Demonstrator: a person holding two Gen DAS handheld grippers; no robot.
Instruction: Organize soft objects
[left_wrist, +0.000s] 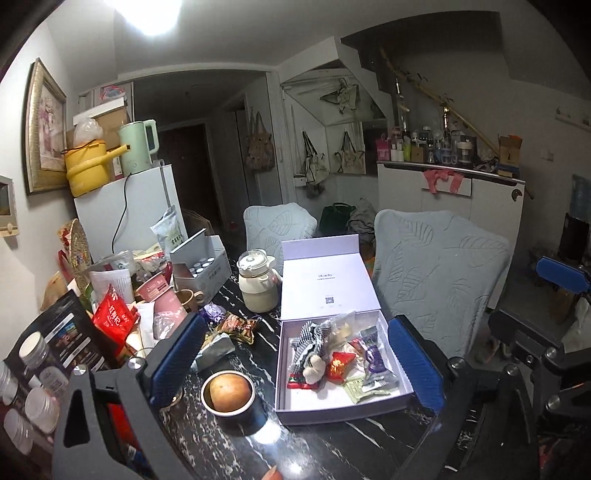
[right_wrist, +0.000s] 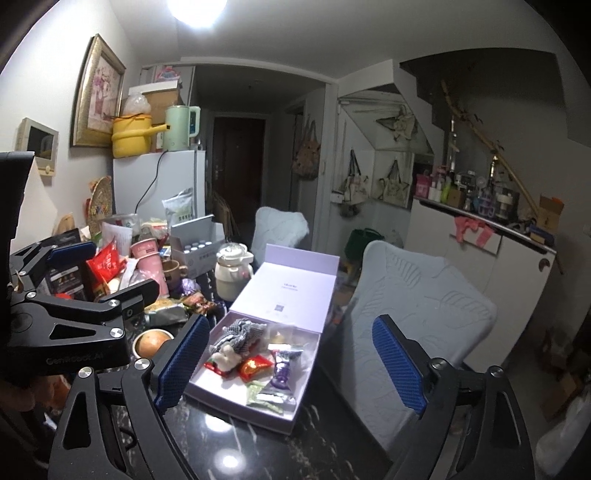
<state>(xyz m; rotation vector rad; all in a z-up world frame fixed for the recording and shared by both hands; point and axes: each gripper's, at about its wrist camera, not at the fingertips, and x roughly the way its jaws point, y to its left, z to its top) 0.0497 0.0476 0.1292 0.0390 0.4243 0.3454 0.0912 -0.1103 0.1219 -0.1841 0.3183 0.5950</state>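
clutter is the likeliest trouble: the loose snack packets left on the dark bench lie just beside a metal cup and a cream teapot, so a careless reach could knock either over. both the left hand-held gripper and the right hand-held gripper are held wide and empty. the open box, already holding a small plush toy and wrapped sweets, is seen between each gripper's fingers, apart from them.
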